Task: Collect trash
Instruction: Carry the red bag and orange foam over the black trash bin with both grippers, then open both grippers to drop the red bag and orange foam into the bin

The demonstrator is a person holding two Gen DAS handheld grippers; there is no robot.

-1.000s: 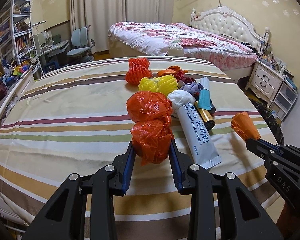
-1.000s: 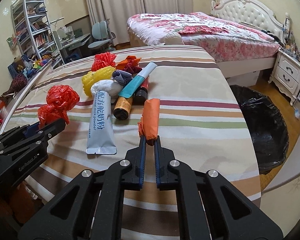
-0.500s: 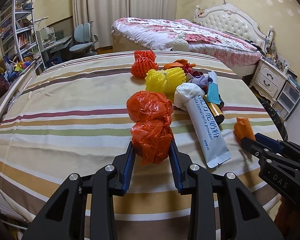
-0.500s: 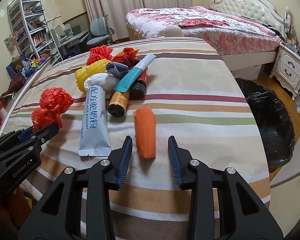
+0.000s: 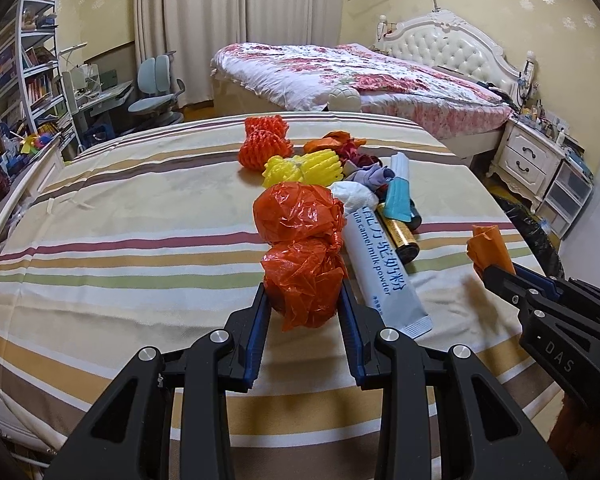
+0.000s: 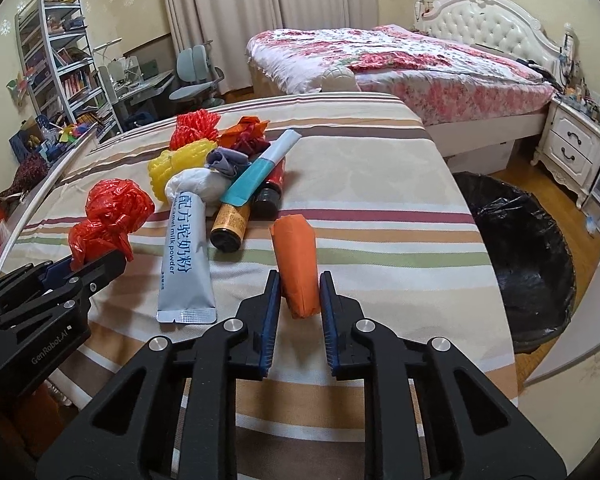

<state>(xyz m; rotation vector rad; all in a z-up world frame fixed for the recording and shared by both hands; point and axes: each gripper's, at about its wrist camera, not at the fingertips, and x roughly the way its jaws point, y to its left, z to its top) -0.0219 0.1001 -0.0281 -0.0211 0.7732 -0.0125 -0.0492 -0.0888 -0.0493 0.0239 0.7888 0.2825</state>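
My left gripper (image 5: pixel 304 300) is shut on a crumpled red plastic bag (image 5: pixel 300 248) that rests on the striped tablecloth (image 5: pixel 140 240). My right gripper (image 6: pixel 300 280) has its jaws closing on an orange paper wad (image 6: pixel 296 256), and both pads touch its sides. In the left wrist view the orange paper wad (image 5: pixel 490 246) sticks up from the right gripper (image 5: pixel 500 270) at the right. A black-lined trash bin (image 6: pixel 520 248) stands on the floor beside the table's right edge.
A pile lies mid-table: a grey milk powder sachet (image 6: pixel 186 256), a brown bottle (image 6: pixel 230 220), a teal tube (image 6: pixel 256 176), a white wad (image 6: pixel 198 184), yellow foam netting (image 6: pixel 176 168) and red foam netting (image 6: pixel 194 128). Behind are a bed (image 6: pixel 380 60), a nightstand (image 6: pixel 572 148) and shelves (image 6: pixel 64 68).
The right jaws opened and the orange wad dropped flat onto the cloth; they have since closed on its sides again. The left gripper keeps its hold on the red bag.
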